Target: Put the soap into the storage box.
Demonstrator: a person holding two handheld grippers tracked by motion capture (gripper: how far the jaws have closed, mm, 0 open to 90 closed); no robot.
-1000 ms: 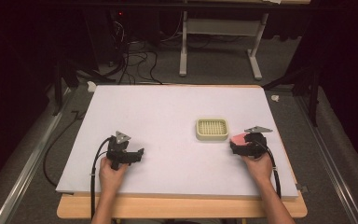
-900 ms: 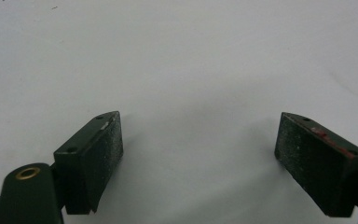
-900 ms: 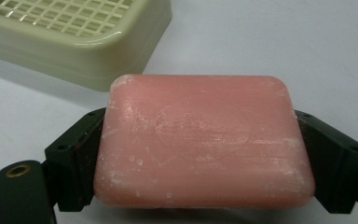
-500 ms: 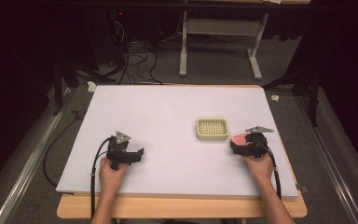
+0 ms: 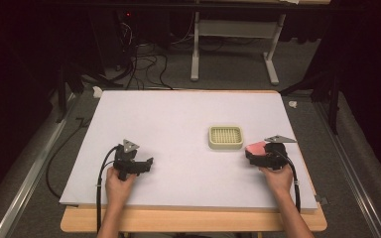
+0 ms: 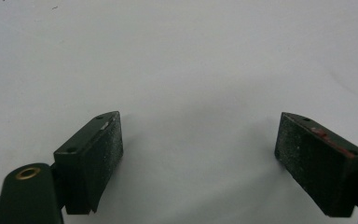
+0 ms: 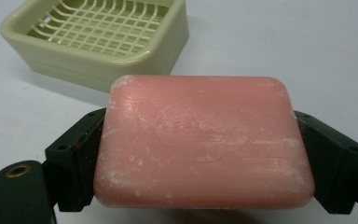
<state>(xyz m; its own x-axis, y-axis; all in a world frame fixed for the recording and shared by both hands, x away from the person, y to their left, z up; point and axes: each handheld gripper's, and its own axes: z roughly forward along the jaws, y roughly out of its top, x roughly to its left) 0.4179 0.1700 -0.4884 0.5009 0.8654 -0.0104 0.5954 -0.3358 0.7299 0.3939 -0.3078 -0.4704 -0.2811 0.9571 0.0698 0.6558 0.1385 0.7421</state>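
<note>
White board covers the table [image 5: 188,119], with dark floor and cables beyond. At its right side the right gripper [image 5: 259,152] is clamped on a pink soap bar [image 7: 204,142], which lies flat with its long axis running jaw to jaw. Just beyond it sits a pale green soap dish [image 5: 225,137]. The left gripper [image 6: 200,154], held low near the front edge, has its jaws spread wide over bare board.

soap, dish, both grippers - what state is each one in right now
pink soap bar: gripped flat between the right gripper's fingers, outside the dish
soap dish: upright on the table, empty, grid insert showing
right gripper: shut on the soap, beside the dish
left gripper: open, holding nothing, over bare white table
</note>
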